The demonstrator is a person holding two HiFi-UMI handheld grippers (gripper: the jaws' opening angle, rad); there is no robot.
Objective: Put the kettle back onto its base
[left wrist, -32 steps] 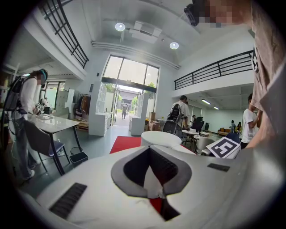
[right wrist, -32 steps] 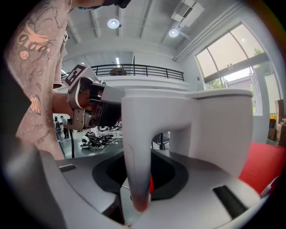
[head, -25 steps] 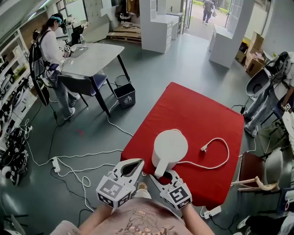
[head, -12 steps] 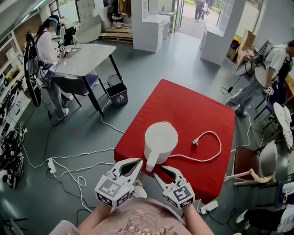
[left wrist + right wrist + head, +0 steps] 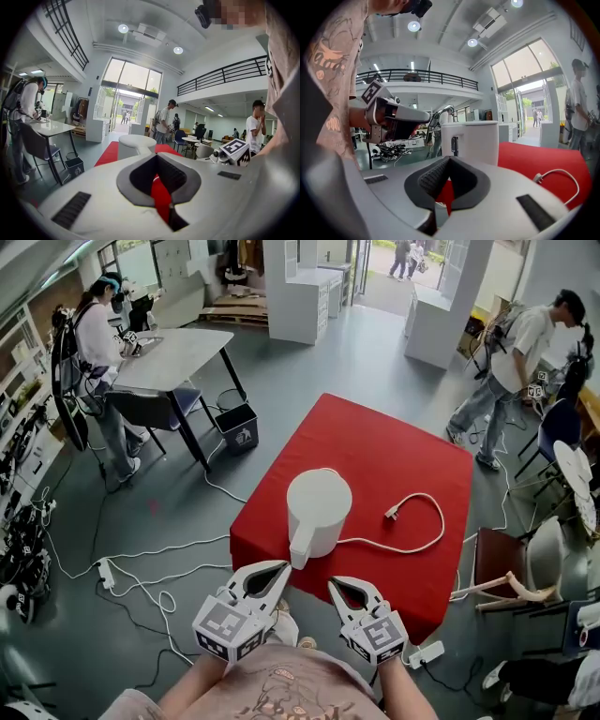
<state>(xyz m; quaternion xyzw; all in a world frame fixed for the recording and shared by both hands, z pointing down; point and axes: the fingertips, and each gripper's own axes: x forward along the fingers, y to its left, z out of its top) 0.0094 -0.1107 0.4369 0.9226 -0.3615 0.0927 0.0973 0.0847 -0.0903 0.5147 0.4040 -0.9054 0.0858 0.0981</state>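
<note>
A white kettle (image 5: 319, 507) stands upright on the red table (image 5: 394, 451), its handle (image 5: 298, 554) towards me. A white cord (image 5: 412, 545) runs out from under it, and the base is hidden beneath it. The kettle also shows in the left gripper view (image 5: 136, 145) and the right gripper view (image 5: 476, 140). My left gripper (image 5: 284, 568) is shut and empty, short of the table's near edge. My right gripper (image 5: 331, 583) is beside it, clear of the handle. Its jaws have just been closing with nothing between them and now stand shut (image 5: 435, 206).
The cord's plug (image 5: 392, 514) lies loose on the red cloth. A power strip (image 5: 427, 652) and cables (image 5: 141, 568) lie on the floor. A chair (image 5: 506, 568) stands right of the table. A grey table (image 5: 178, 352), a bin (image 5: 242, 432) and people (image 5: 506, 362) are farther off.
My right gripper, open around the kettle's handle a second ago, has drawn back towards me and shut. My left gripper has drawn back too. The kettle stays standing on the table.
</note>
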